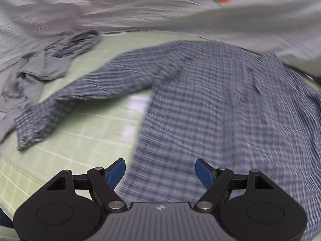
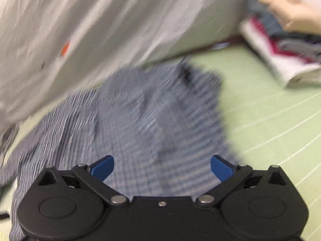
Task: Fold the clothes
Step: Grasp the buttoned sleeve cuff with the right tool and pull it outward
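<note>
A blue checked shirt (image 1: 210, 104) lies spread on the green gridded mat (image 1: 90, 140), one sleeve stretched out to the left. My left gripper (image 1: 160, 172) is open and empty, hovering over the shirt's lower left edge. In the right wrist view the same shirt (image 2: 144, 120) is blurred by motion. My right gripper (image 2: 162, 168) is open and empty above the shirt's near part.
A crumpled grey garment (image 1: 50, 64) lies at the mat's far left. A person in a white shirt (image 2: 100, 30) stands across the mat. Their hand (image 2: 291, 10) rests on a stack of folded clothes (image 2: 280, 56) at the far right.
</note>
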